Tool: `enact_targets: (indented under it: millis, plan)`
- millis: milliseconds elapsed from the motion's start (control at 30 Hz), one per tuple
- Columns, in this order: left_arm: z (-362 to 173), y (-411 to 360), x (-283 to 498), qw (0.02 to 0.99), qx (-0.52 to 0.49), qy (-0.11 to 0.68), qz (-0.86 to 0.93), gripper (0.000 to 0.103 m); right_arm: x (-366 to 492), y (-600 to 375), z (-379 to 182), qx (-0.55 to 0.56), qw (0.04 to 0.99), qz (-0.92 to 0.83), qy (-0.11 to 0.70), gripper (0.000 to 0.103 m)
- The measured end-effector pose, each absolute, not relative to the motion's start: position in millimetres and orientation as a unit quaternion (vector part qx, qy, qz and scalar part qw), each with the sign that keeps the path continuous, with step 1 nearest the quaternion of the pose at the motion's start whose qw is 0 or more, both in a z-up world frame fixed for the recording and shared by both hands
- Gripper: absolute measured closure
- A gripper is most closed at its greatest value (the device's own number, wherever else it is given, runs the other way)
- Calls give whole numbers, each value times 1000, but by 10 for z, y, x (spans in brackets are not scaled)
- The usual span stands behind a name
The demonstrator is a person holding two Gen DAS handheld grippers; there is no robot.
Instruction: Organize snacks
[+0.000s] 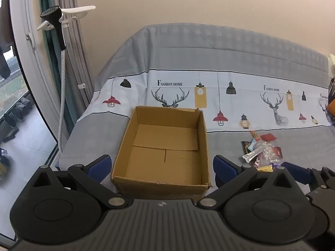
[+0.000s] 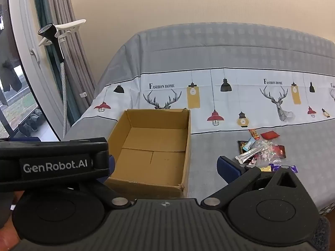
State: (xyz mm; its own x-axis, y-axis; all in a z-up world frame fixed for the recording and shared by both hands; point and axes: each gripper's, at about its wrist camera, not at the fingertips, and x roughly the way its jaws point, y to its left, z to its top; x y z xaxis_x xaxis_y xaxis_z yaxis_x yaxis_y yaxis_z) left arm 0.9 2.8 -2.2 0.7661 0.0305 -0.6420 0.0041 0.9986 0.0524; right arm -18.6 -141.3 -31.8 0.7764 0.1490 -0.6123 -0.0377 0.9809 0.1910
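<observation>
- While the heap of small, brightly coloured foil and clear-plastic snack packets [image 1: 260, 153] lies loose on the bed's grey printed sheet [image 1: 230, 48], nothing has yet gone into the open brown cardboard box [image 1: 165, 146], which shows only its bare bottom flaps.
- The snack packets sit on the right, well apart from the box; a red pouch [image 2: 270, 135] and a silver sachet [image 2: 247, 155] lie at the edges of the heap.
- By my judgement the step in hand is the opening approach: no packet is picked up.
- The left hand-held gripper [image 1: 162, 168] hangs in front of the box, jaws spread wide on either side of its near wall, holding nothing.
- The right hand-held gripper [image 2: 165, 167] also has its jaws fully apart and empty; its right blue pad stands just short of the heap.
- The next move probably calls for the right one to swing toward the heap, single out one packet at the edge, and close on it without dragging its neighbours.
- Thin, slippery wrappers may slide on the soft sheet, so a low, square grip seems wise.
- A black garment-steamer head [image 1: 52, 15] on its stand by the window is out of the way.
</observation>
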Motion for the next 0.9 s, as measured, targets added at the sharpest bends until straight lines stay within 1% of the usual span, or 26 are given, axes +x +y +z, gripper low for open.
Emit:
enact_targets:
  millis: [100, 300, 900]
  plan:
    - [-42, -53, -54, 940, 51, 338, 17, 0, -187, -1392, -324, 77, 938, 48, 335, 0]
    - [-74, 5, -14, 934, 46, 354, 14, 0, -159, -1345, -392, 79, 935, 53, 342, 0]
    - [-96, -81, -63, 936, 70, 346, 11, 0, -137, -1417, -437, 94, 930, 69, 349, 0]
